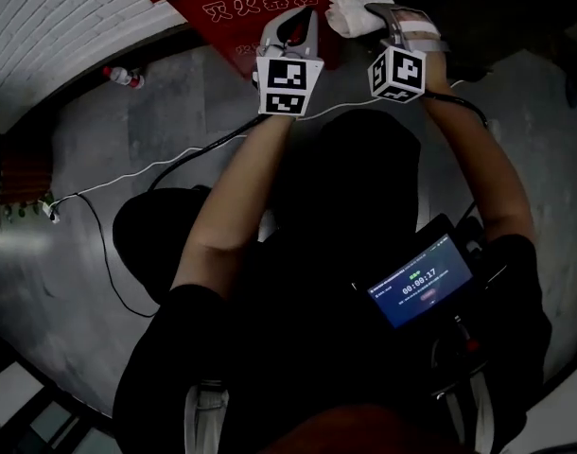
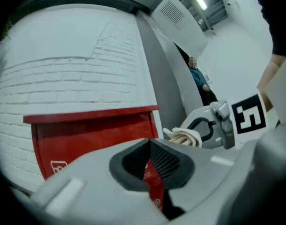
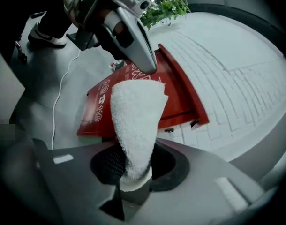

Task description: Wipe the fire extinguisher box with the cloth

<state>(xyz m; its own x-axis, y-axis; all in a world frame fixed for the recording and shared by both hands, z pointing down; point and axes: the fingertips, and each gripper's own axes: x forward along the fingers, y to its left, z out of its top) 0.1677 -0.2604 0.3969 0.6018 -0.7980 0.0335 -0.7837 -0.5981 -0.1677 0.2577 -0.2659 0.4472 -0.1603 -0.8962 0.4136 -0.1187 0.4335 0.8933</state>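
1. Grey floor [image 1: 175, 112], white brick wall [image 1: 61, 17]. The red box [image 1: 232, 8] is standing on the floor against the wall. A cable [image 1: 156, 168] and a bottle [image 1: 123, 76] are lying on the floor to its left.
2. The right hand-held gripper [image 1: 378, 12] is clamping the cloth [image 1: 350, 15]. The white terry wad is sticking out past the jaws and pointing at the box.
3. The left hand-held gripper [image 1: 290, 28] is hovering over the box's front, just beside the right one. Its jaws are sitting together with nothing in them; only a sliver of red is showing through the slit.
4. The cloth is hanging near the box's right end. In the left gripper view it is sitting off the box's corner, apart from it. In the right gripper view its tip overlaps the red face, so I can't confirm contact.
5. My read: this is the approach, and wiping is not properly under way yet.
6. The next move calls for:
   - bringing the wad flat onto the red face
   - keeping the clamp tight so the cloth isn't sliding out
   - sweeping along the panel
   - keeping the left hand-held gripper out of the stroke path
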